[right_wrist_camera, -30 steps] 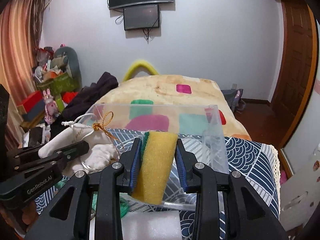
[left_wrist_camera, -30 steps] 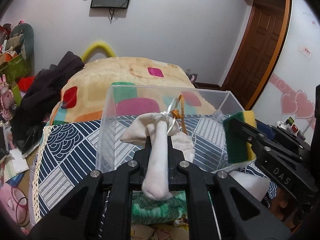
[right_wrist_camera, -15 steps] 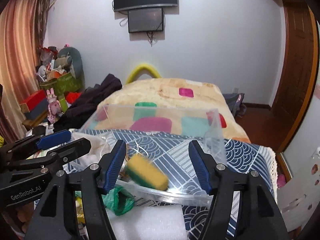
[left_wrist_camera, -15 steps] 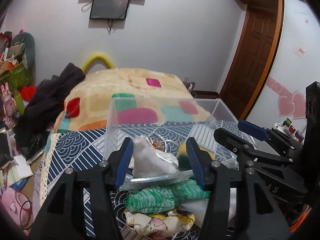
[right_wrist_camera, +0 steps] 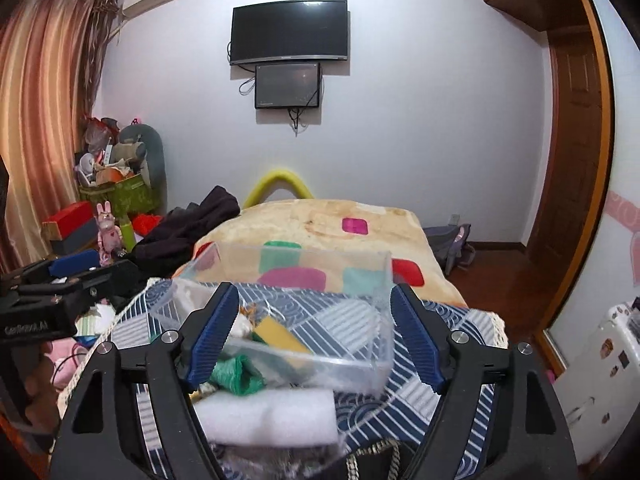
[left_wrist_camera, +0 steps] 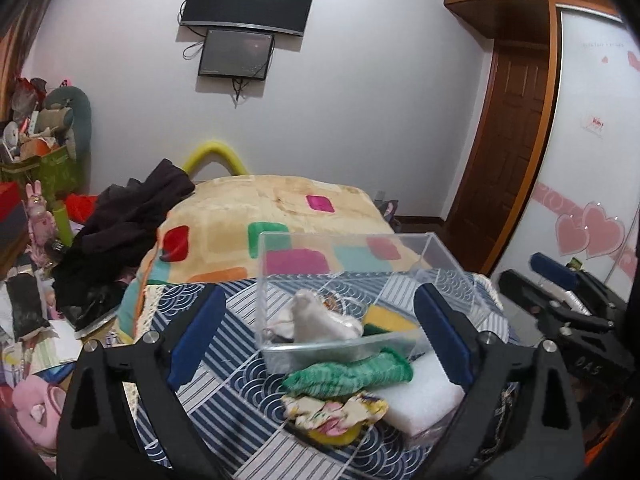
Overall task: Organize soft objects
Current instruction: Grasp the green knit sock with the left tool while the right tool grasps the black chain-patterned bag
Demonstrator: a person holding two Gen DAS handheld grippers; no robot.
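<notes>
Both grippers have let go and drawn back since a second ago: the white pouch [left_wrist_camera: 316, 318] and the yellow-and-green sponge [left_wrist_camera: 386, 318], then pinched in the jaws, now lie inside the clear plastic box [left_wrist_camera: 352, 240].

At the far left, a heap of dark clothes [left_wrist_camera: 124, 232] sits beside the colourful blanket [left_wrist_camera: 256, 208] on the bed. The left gripper [left_wrist_camera: 320, 340] has its jaws spread wide with nothing between them, held on the near side of the box. The box stands on the blue-and-white patterned cloth [left_wrist_camera: 224, 368]. Within it the pouch lies on the left and the sponge just to its right, the two touching or nearly so. Against the box's near wall lies a green knitted cloth [left_wrist_camera: 352, 374]; nearer still is a floral fabric piece [left_wrist_camera: 336, 410], and to the right of these a white foam block [left_wrist_camera: 420, 396].

The right gripper [right_wrist_camera: 316, 340] likewise has its jaws spread and empty, framing the box [right_wrist_camera: 344, 344] from the near side; in its view the sponge [right_wrist_camera: 278, 334] shows through the clear wall, with the green cloth [right_wrist_camera: 236, 374] and foam block [right_wrist_camera: 268, 416] nearer. A wooden door [right_wrist_camera: 576, 152] stands at the far right.
</notes>
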